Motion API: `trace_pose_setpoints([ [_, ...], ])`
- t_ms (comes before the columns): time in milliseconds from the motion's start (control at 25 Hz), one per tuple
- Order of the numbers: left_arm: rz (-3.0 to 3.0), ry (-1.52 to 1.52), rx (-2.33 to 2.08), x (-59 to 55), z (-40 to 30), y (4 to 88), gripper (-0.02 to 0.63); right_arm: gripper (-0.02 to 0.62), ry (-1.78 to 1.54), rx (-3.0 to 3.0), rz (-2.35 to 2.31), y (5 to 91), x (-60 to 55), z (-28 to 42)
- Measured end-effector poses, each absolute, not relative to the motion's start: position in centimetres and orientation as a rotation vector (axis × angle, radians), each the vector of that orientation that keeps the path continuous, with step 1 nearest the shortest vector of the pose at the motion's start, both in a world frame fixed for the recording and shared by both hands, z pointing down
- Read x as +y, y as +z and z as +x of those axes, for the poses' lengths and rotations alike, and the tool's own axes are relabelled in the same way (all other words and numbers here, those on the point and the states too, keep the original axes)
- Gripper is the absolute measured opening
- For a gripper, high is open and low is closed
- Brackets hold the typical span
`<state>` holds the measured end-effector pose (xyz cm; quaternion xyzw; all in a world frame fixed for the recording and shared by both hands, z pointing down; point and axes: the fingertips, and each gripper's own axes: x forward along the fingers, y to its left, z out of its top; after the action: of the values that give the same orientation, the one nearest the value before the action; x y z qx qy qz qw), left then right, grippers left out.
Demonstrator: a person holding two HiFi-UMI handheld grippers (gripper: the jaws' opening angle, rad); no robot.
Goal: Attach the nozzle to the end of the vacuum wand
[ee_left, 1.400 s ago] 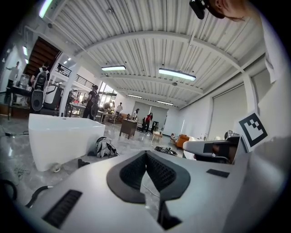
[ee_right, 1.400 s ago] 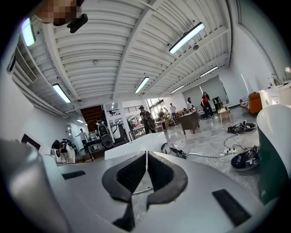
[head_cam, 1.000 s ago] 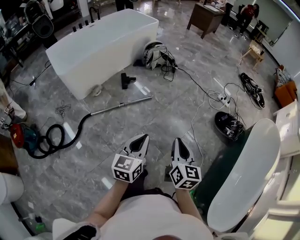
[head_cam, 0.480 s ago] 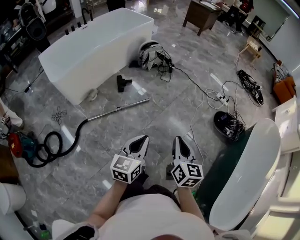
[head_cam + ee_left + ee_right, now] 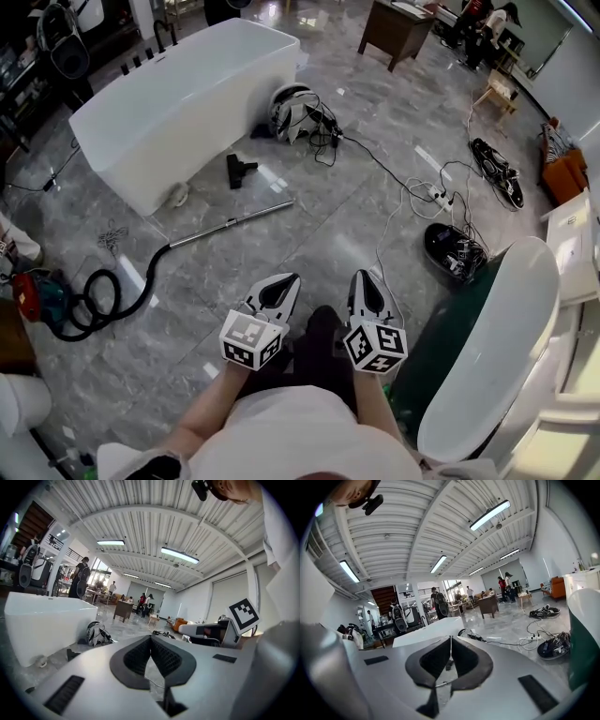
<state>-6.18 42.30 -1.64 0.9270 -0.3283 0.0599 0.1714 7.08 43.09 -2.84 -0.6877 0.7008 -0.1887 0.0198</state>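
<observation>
A black floor nozzle lies on the grey marble floor beside the white bathtub. The silver vacuum wand lies a little nearer to me, its free end pointing right, its other end joined to a black hose that coils toward a red and teal vacuum body. My left gripper and right gripper are held side by side in front of me, well short of the wand. Both are shut and hold nothing. In the left gripper view the nozzle shows small by the tub.
A helmet-like bundle with cables lies right of the tub. A power strip and cords and a round black robot vacuum lie at right. A white and green tub stands close at my right. A wooden table and people stand far off.
The floor things have slid left and up in the head view as I walk forward. Both grippers stay shut and keep their place before me.
</observation>
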Motion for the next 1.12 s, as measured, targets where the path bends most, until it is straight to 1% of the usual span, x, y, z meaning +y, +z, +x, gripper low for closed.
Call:
trace_pose_setpoints([
  [240,2.608,0.177,-0.955,40.0,-5.6,-1.1,0.006,0.015,-0.618,2.226,-2.085,-2.0,40.9,6.8],
  [440,2.596,0.174,-1.001,36.9,-4.0,-1.2,0.006,0.015,-0.603,2.240,-2.067,-2.5,37.5,9.2],
  [600,2.568,0.170,-1.026,34.0,-1.6,-0.9,0.006,0.015,-0.598,2.255,-2.068,-2.7,35.0,11.9],
  [960,2.553,0.165,-1.027,28.3,7.0,-0.8,0.006,0.015,-0.560,2.253,-2.042,-3.9,29.4,20.3],
  [1120,2.559,0.137,-1.061,25.9,9.7,-1.6,0.006,0.015,-0.564,2.275,-2.023,-3.8,26.8,23.1],
])
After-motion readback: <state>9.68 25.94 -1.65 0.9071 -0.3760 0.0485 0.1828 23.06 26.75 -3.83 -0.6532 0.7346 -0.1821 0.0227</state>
